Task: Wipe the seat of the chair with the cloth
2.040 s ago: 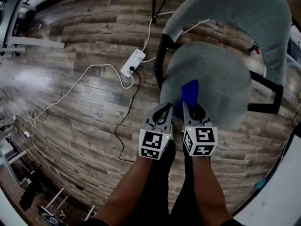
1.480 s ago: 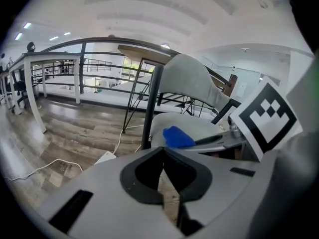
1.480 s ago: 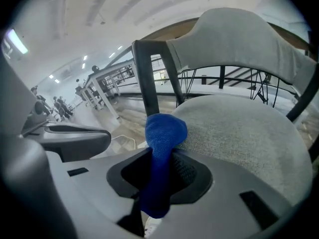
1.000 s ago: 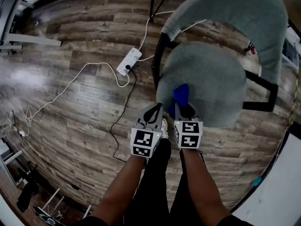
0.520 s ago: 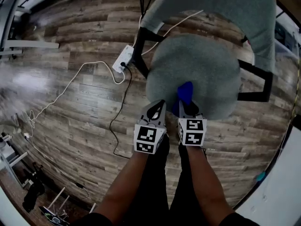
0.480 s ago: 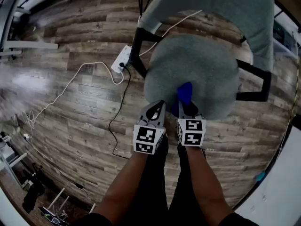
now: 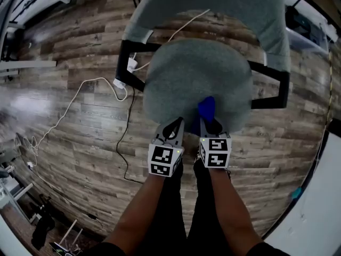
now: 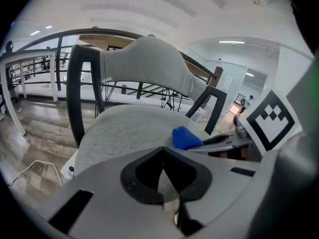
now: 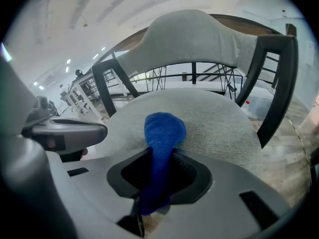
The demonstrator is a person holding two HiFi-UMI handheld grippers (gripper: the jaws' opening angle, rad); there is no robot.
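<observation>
One chair (image 7: 197, 79), one cloth (image 7: 206, 106). Two claws in play, left claw (image 7: 177, 122) and right claw (image 7: 209, 122). One power strip (image 7: 130, 64) down on the floor (image 7: 64, 143).

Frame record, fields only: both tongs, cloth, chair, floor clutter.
left tongs: shut, empty, near the seat's front edge
right tongs: shut on the blue cloth
blue cloth: bunched end resting on the front of the seat
chair: grey padded seat and backrest, black frame
floor: wood planks; white cable and black cable left of the chair
</observation>
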